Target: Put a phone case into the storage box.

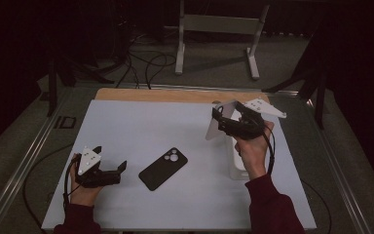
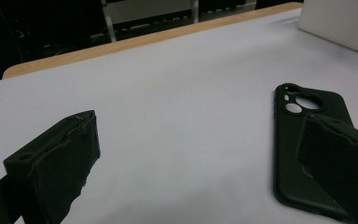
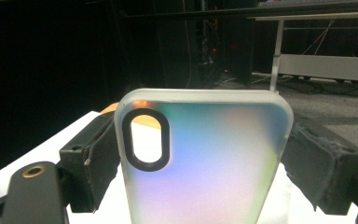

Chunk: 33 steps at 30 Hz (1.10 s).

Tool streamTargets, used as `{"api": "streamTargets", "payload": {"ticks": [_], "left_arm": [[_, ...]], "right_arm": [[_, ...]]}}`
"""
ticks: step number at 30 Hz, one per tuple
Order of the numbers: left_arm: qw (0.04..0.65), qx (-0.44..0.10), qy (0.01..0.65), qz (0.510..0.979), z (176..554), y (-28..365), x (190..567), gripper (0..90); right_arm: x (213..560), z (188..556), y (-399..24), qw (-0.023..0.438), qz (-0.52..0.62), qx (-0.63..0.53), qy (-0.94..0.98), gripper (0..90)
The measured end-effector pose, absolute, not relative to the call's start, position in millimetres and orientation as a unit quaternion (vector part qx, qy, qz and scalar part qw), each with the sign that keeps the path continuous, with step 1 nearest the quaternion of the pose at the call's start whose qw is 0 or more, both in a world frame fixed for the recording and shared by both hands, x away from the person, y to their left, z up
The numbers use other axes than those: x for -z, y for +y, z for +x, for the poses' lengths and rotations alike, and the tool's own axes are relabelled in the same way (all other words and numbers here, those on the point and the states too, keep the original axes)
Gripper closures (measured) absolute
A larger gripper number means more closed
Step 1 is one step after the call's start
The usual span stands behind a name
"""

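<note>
— Frosted phone case (image 3: pixel 205 158) stands upright between the right gripper (image 1: pixel 222 122)'s pads, clamped by its long edges, lifted above the white box (image 1: pixel 237 163); translucent, iridescent, rounded corners, black-ringed oval camera cutout.

— And the left gripper (image 1: pixel 119 169)?

— Jaws apart, grasping nothing; beside it a matte black phone case (image 1: pixel 163 168) lies flat on the white table (image 1: pixel 141 126).

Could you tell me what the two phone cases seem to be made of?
Black phone case: probably soft rubbery silicone or TPU, judging by its matte, dull sheen. Frosted phone case, held in the right claw: likely translucent hard plastic, with an iridescent pastel tint and a black camera ring.
</note>
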<state>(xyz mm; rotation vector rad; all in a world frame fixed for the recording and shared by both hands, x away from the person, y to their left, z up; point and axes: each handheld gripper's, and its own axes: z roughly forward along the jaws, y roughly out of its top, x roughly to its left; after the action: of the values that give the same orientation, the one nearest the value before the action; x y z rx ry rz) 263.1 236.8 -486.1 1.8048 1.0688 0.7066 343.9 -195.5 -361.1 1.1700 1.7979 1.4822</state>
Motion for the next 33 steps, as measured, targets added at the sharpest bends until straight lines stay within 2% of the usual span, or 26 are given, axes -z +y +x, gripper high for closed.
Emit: {"api": "streamTargets", "payload": {"ticks": [11, 33], "left_arm": [[0.449, -0.286, 0.435, 0.727, 263.5, 238.2, 486.1, 0.0], [0.448, -0.281, 0.434, 0.729, 263.5, 237.1, 486.7, 0.0]], "right_arm": [[356.2, 355.7, -195.1, 0.282, 0.431, -0.541, 0.665, 16.7], [355.7, 385.5, -206.6, 0.289, 0.454, -0.530, 0.655, 16.7]]}}
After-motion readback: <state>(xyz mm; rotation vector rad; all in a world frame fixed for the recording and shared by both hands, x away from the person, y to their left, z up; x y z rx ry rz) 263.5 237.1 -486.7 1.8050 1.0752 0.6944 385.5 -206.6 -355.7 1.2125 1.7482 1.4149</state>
